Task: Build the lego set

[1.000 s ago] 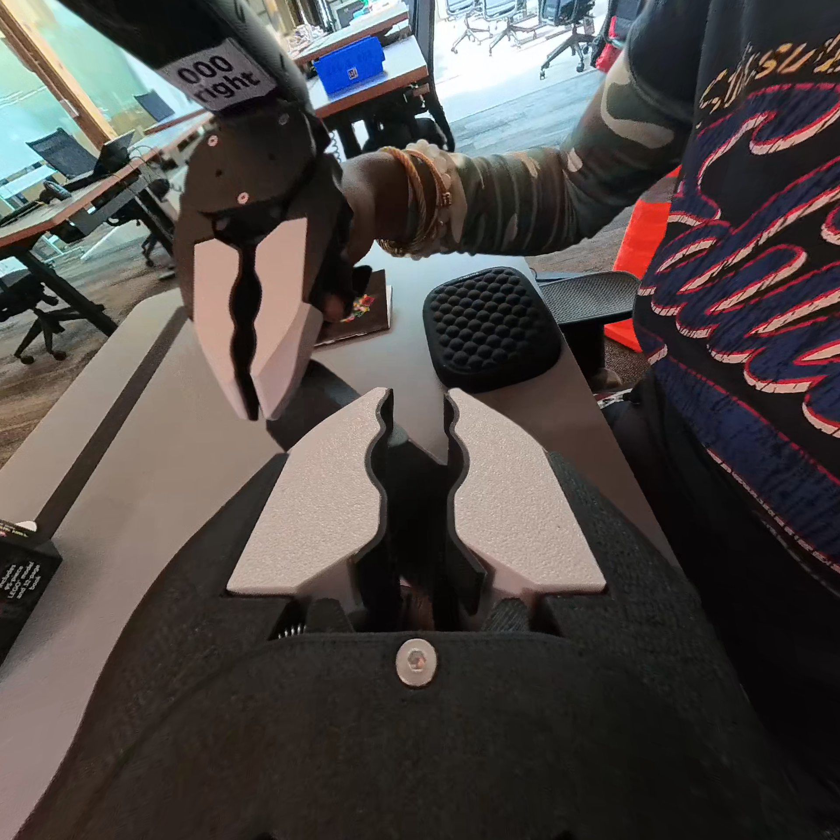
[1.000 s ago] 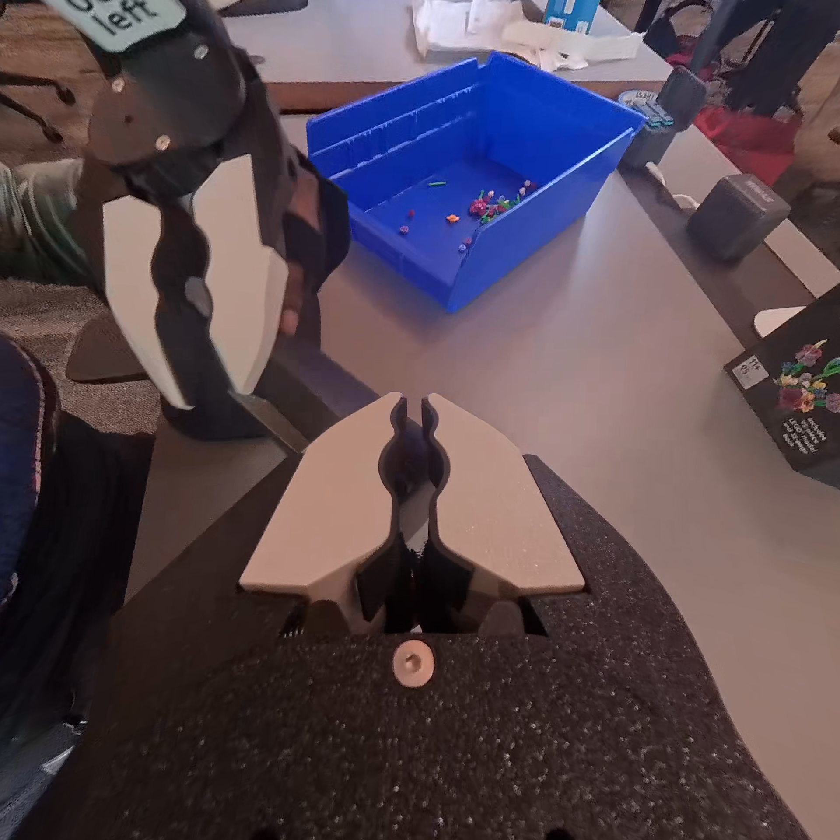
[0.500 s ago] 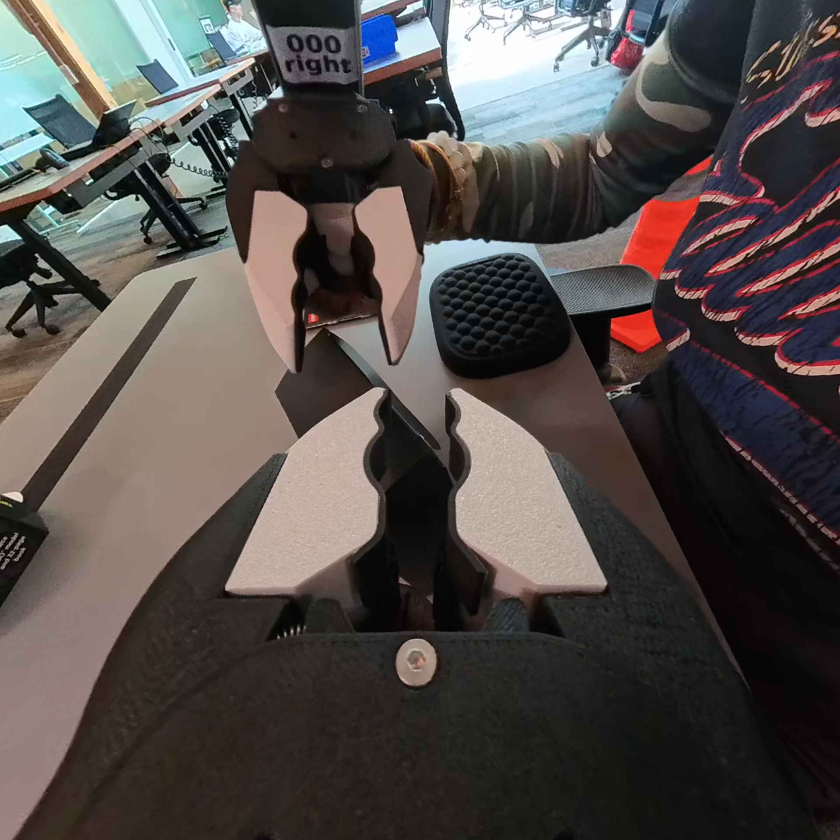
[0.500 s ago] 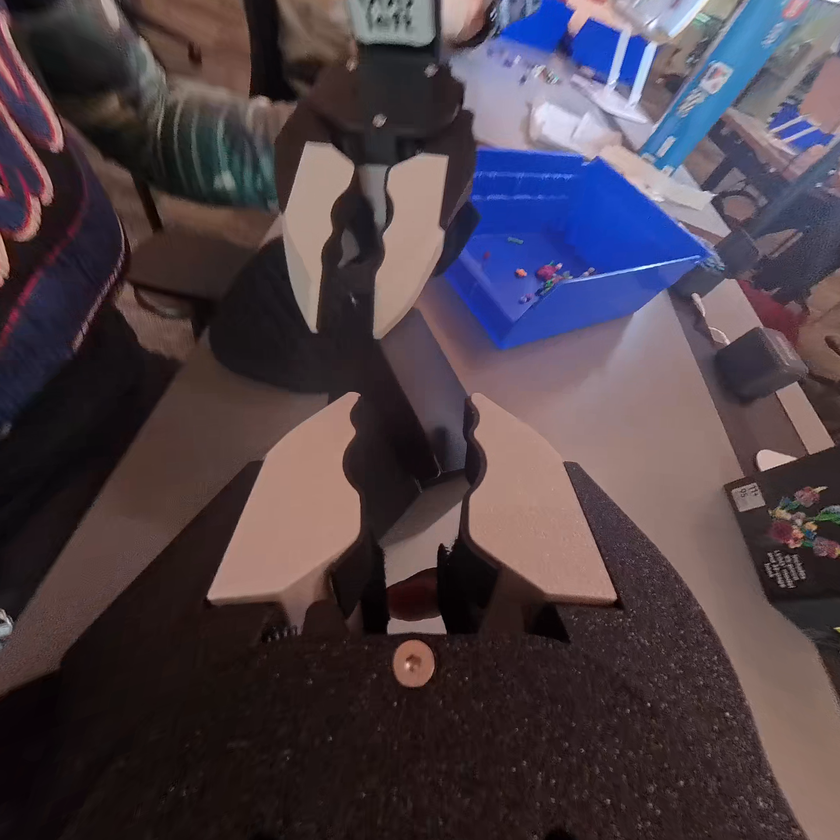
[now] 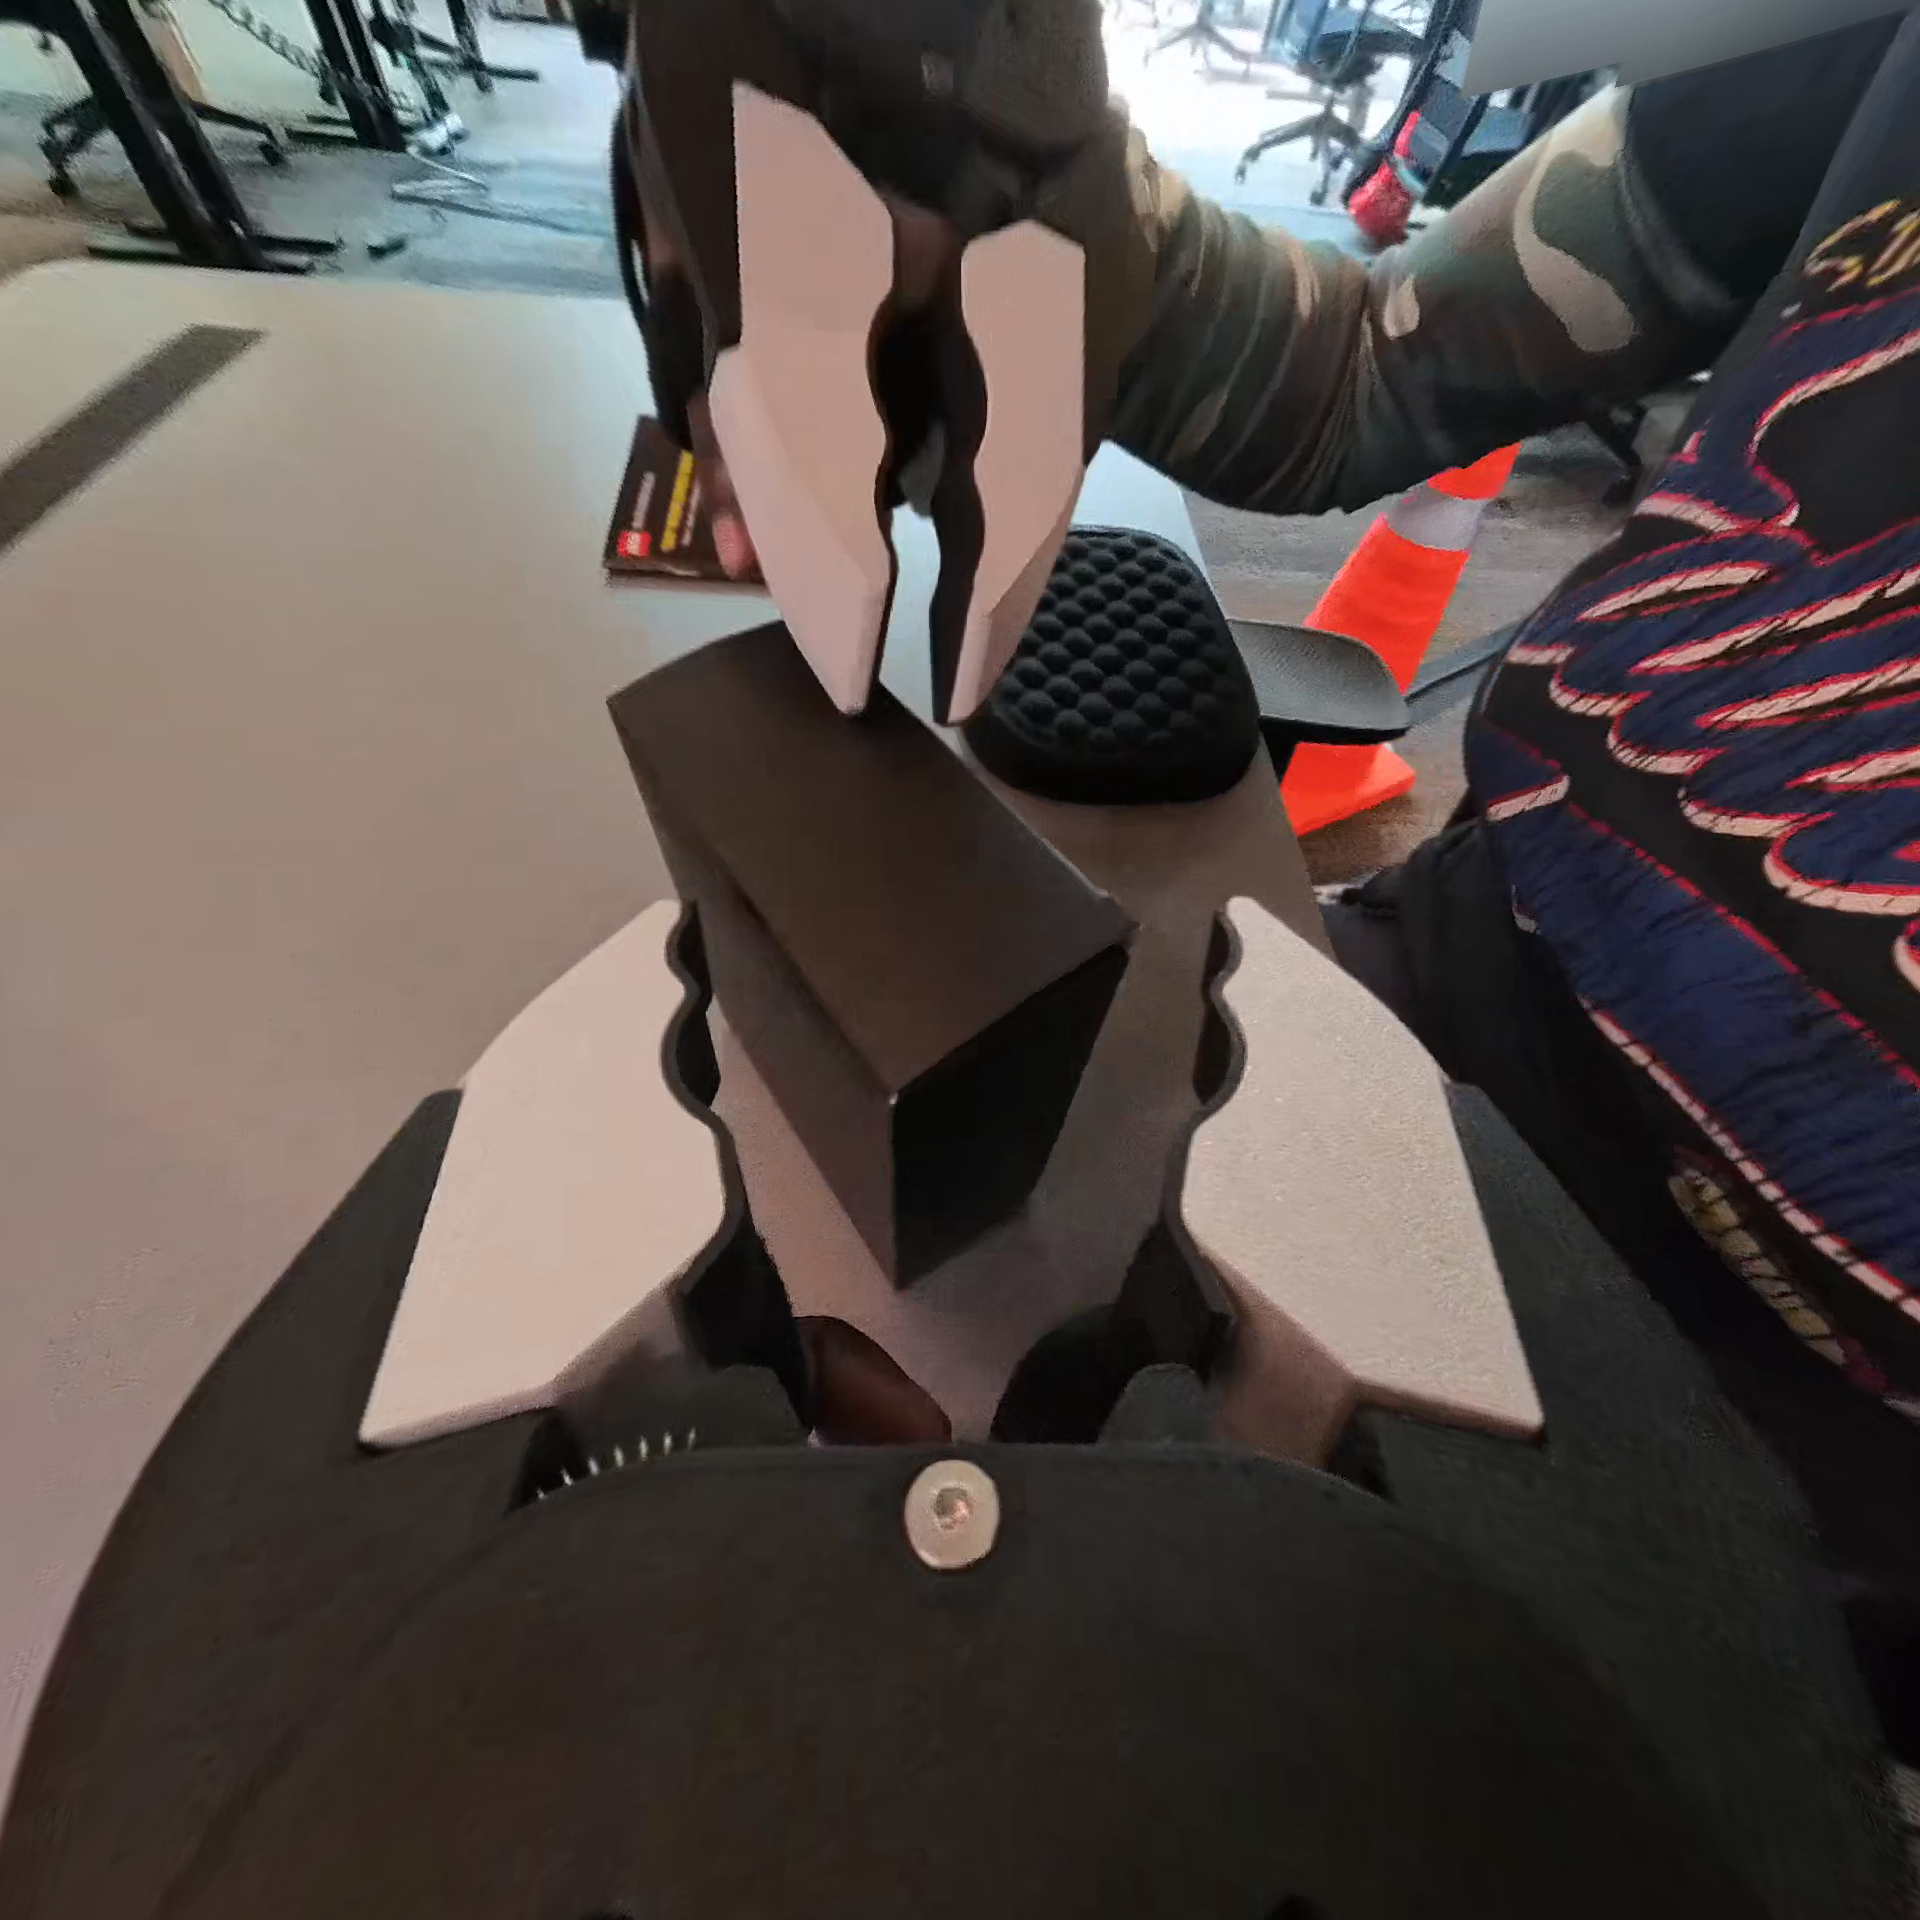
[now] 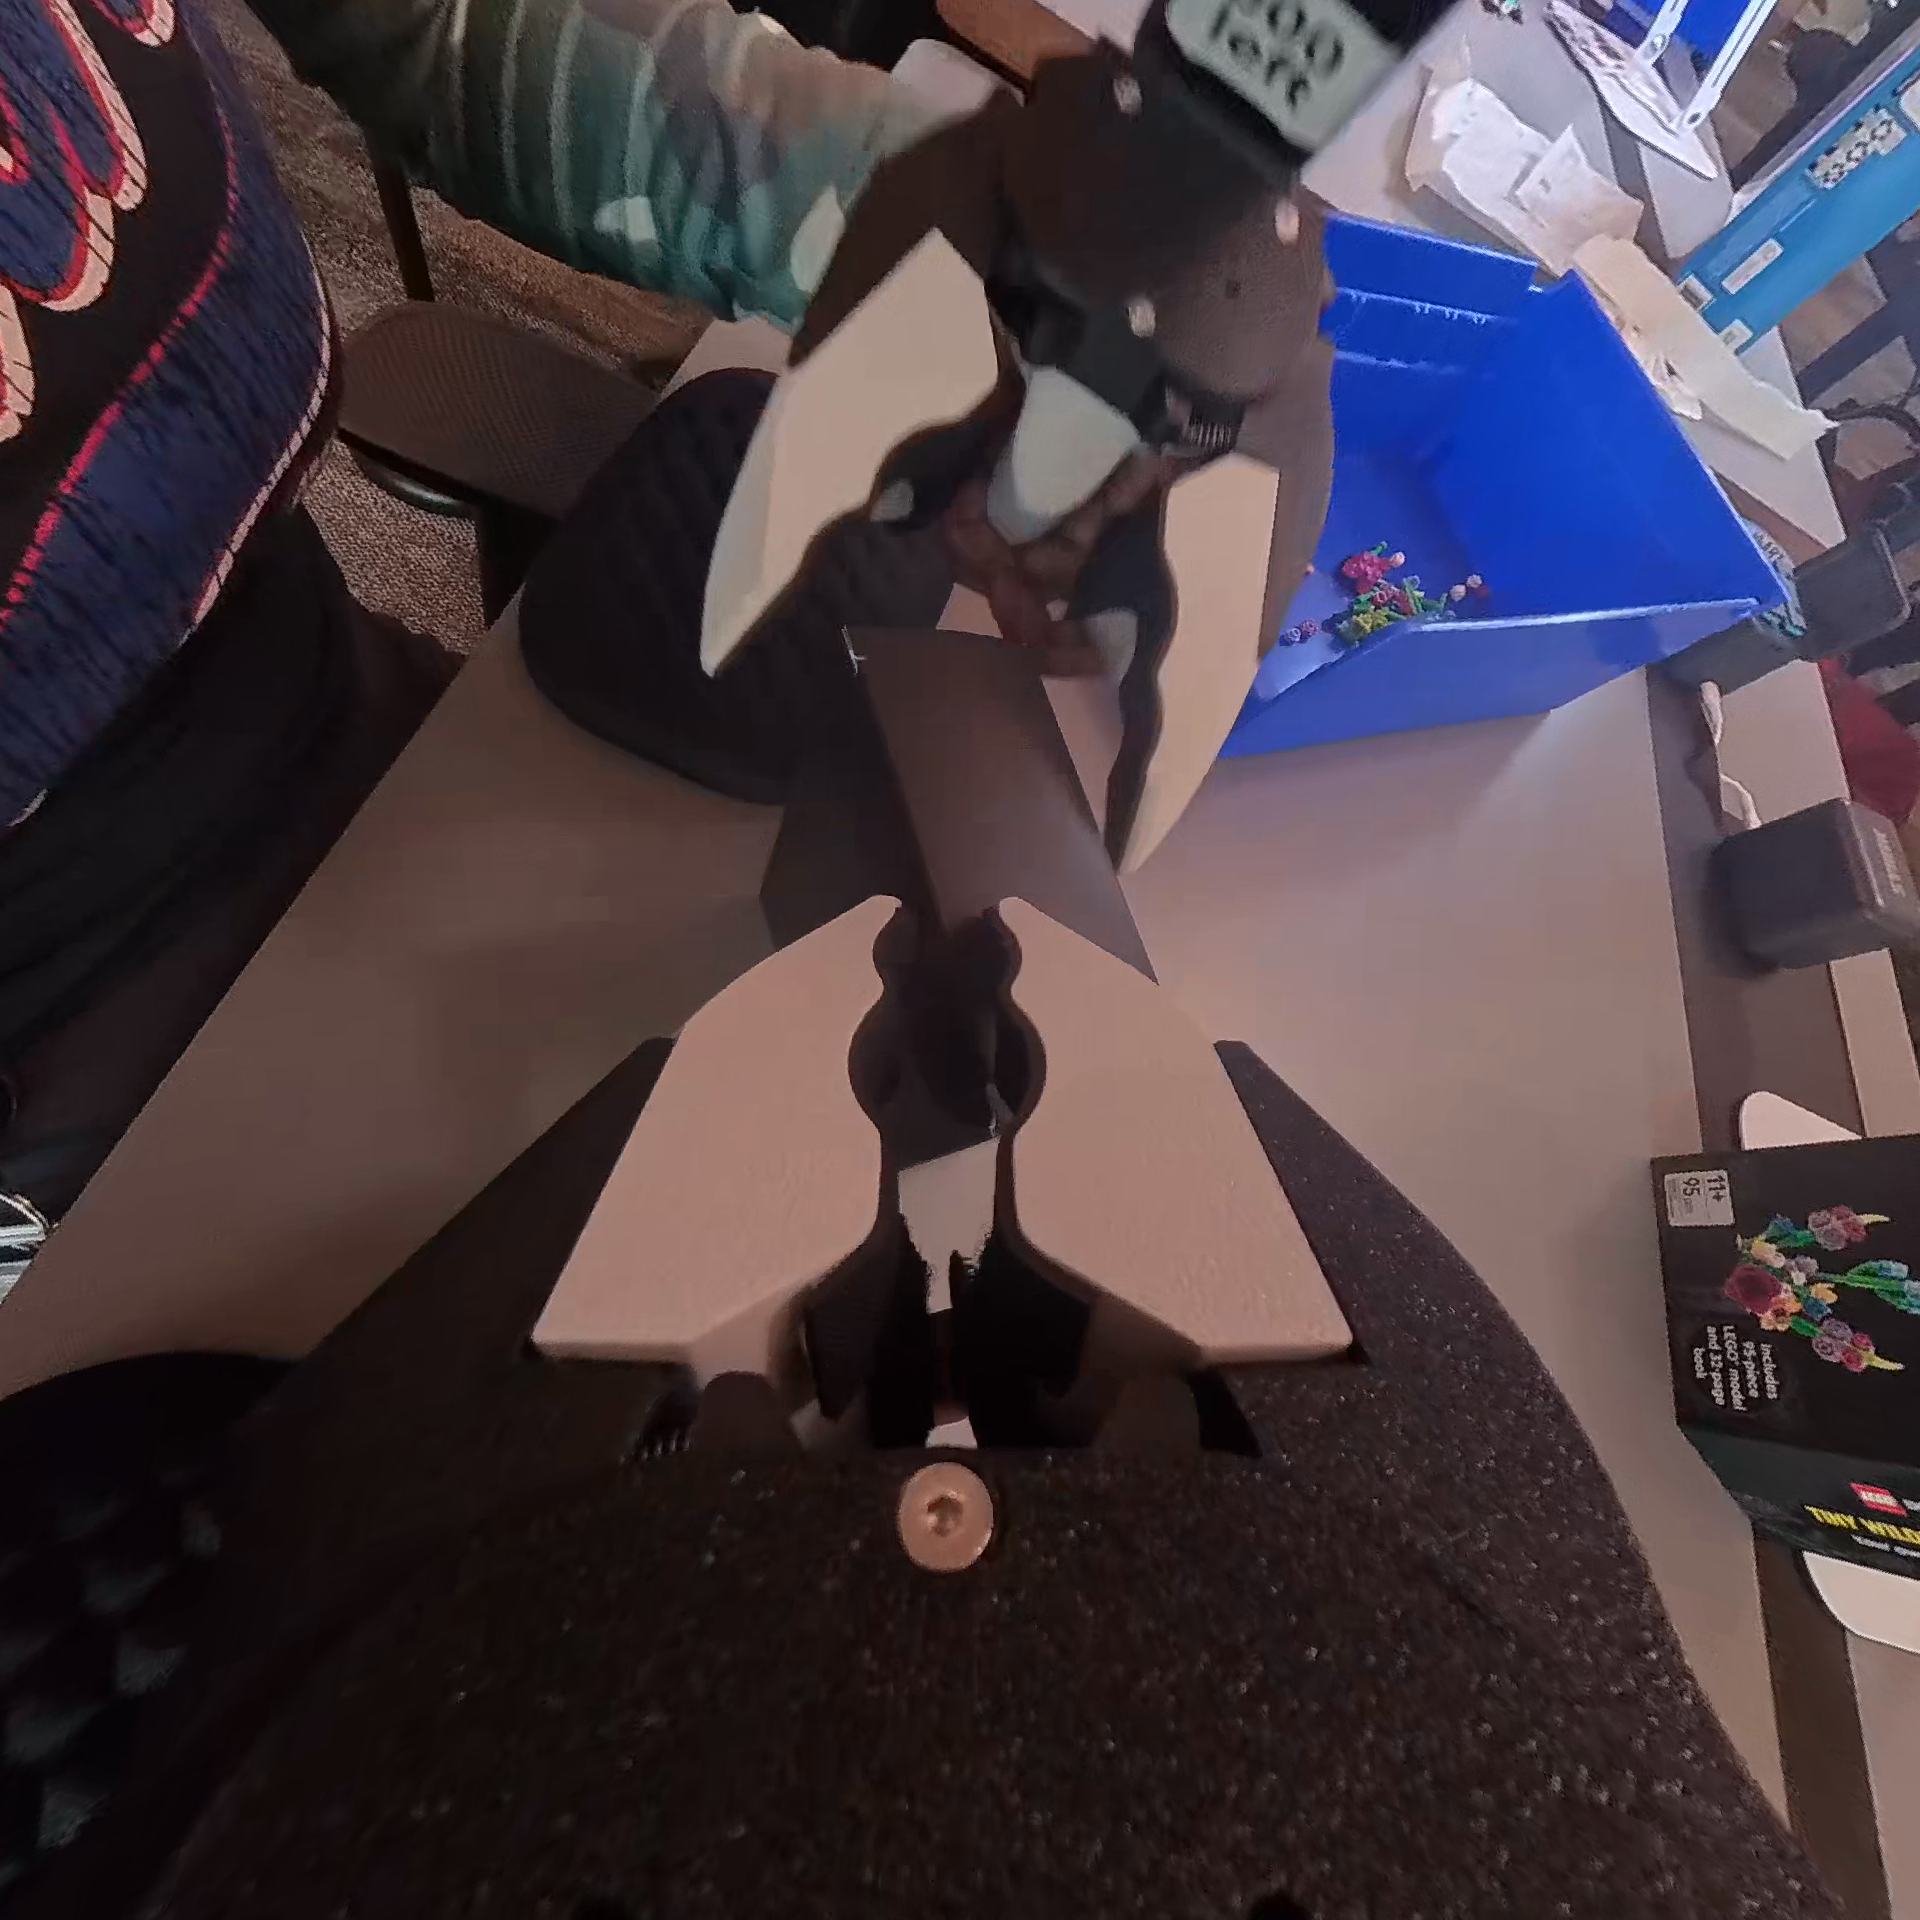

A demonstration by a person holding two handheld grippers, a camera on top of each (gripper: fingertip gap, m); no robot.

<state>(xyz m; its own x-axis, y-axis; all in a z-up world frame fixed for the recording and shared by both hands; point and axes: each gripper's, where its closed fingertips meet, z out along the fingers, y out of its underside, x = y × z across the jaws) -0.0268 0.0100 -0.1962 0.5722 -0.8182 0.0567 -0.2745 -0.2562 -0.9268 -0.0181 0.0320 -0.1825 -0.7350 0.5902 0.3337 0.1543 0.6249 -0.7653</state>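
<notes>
A small black box [image 5: 883, 935] is held tilted in the air above the grey desk [image 5: 260, 727]. The right hand-held gripper [image 6: 951, 909], jaws narrow, pinches one end. The left hand-held gripper [image 5: 951, 914] is spread wide around the other end, probably to open it. Loose pieces lie in a blue bin [image 6: 1538, 499].

Both hand-held grippers: black grainy 3D-printed bodies, pale grey wedge fingers w/ wavy black inner edges, one silver screw at centre base; left hand-held gripper [image 5: 951, 1049], right hand-held gripper [image 6: 951, 1023]. Left one has a pale label w/ dark print on top, small silver screws on housing. Person wears camo long sleeve [image 5: 1382, 312] and dark top w/ red/blue/white swirl print [image 5: 1714, 831].
</notes>
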